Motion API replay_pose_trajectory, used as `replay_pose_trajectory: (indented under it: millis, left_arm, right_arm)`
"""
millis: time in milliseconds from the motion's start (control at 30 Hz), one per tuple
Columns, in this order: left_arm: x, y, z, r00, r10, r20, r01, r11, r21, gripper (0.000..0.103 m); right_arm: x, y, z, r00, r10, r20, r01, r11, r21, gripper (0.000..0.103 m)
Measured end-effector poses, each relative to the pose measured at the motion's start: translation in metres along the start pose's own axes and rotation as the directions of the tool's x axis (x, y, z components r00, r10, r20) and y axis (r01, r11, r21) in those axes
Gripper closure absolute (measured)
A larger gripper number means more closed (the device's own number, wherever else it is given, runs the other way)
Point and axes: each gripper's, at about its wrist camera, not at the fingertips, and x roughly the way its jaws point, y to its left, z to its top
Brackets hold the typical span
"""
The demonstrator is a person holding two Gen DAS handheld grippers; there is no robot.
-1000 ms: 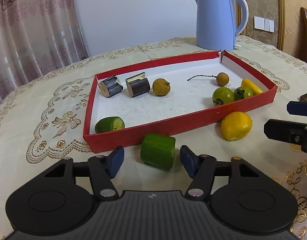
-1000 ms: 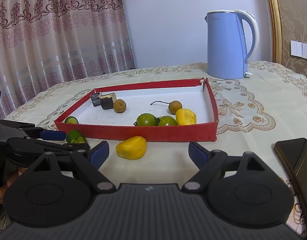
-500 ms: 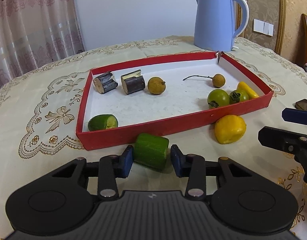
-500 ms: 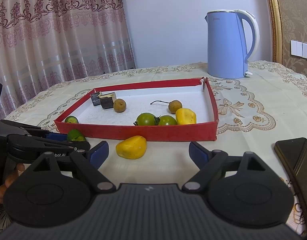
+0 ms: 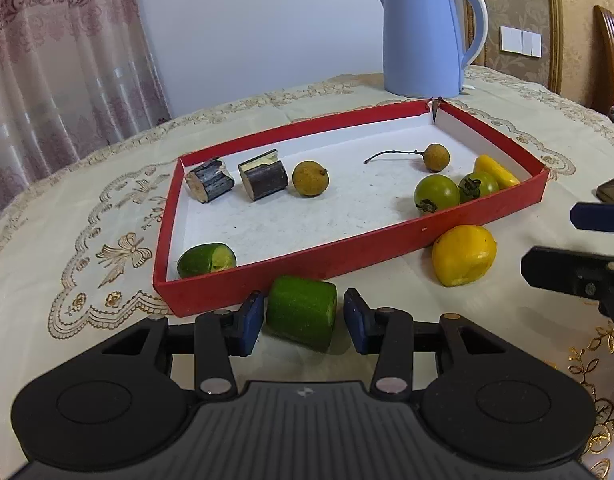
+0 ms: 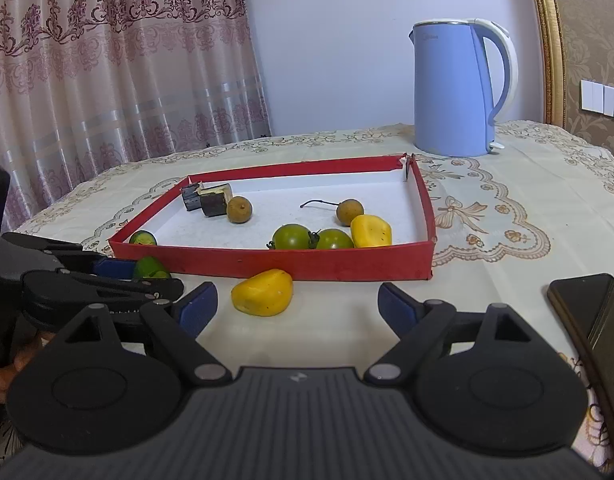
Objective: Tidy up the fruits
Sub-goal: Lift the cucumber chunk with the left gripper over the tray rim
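A red tray holds two dark cane pieces, two brown longans, two green tomatoes, a yellow piece and a cucumber piece. My left gripper has its jaws around a second cucumber piece in front of the tray, the left pad touching and a small gap at the right pad. A yellow fruit lies outside the tray. My right gripper is open and empty just before it.
A blue kettle stands behind the tray. A dark phone lies at the right on the embroidered tablecloth. Curtains hang at the left.
My left gripper has closed in from wide open around the cucumber piece and tilted up slightly. My right gripper has not moved.
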Motion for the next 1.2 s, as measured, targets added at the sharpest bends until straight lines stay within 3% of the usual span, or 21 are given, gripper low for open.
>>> replay_pose_trajectory:
  millis: [267,533,833,1200]
  left_arm:
    - [-0.003,0.006,0.001,1.000,-0.014,-0.016,0.013,0.998,-0.063,0.071]
    - [-0.006,0.012,0.002,1.000,-0.010,-0.018,0.009,0.995,-0.097,0.071]
    - [-0.013,0.012,0.003,1.000,0.007,-0.005,-0.007,0.996,-0.090,0.071]
    - [-0.032,0.012,0.024,0.997,0.034,0.075,-0.030,0.998,-0.056,0.071]
  right_arm:
    - [-0.001,-0.002,0.000,1.000,-0.001,0.001,0.001,1.000,0.006,0.016]
    - [-0.002,-0.004,0.000,1.000,0.000,0.005,0.000,1.000,0.008,0.016]
    - [-0.003,-0.003,0.000,1.000,0.001,0.005,-0.001,1.000,0.008,0.016]
    - [-0.003,-0.004,0.000,1.000,0.002,0.007,-0.002,1.000,0.010,0.016]
